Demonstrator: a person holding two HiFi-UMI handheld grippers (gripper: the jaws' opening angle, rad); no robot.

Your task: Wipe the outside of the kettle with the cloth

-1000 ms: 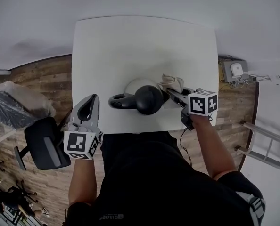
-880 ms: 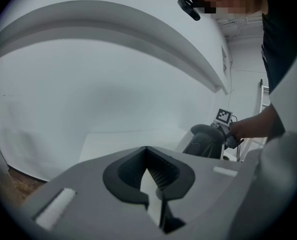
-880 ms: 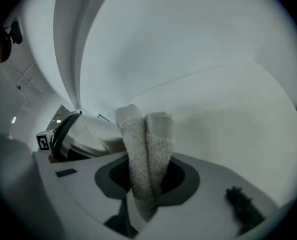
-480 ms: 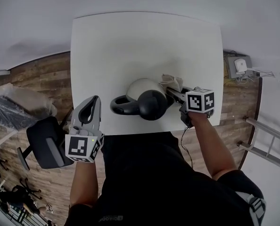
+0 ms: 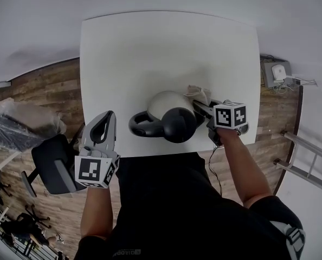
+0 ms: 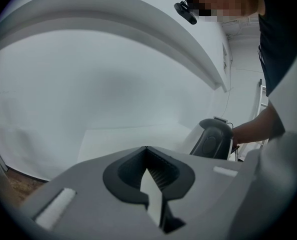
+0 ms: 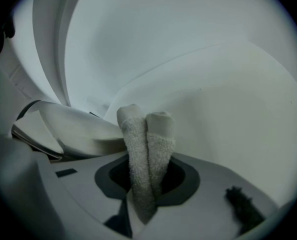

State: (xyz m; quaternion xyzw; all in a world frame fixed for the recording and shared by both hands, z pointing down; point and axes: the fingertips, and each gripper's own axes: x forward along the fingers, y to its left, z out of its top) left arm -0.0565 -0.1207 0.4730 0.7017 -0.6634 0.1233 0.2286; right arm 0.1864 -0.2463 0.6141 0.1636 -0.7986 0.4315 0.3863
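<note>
right gripper (image 5: 202, 109): clamped on cloth (image 5: 198, 93) at kettle (image 5: 163, 102) side | left gripper (image 5: 102, 125): jaws together, empty

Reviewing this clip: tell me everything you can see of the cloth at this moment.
The cloth is off-white looped terry, like a small towel, folded or bunched into two upright rolls side by side. The right gripper has its jaws shut on the lower part, so the free end sticks out beyond them. In the head view it sits at the far right side of the kettle, up against its pale body, above the white table. It shows no stains or wet patches.
</note>
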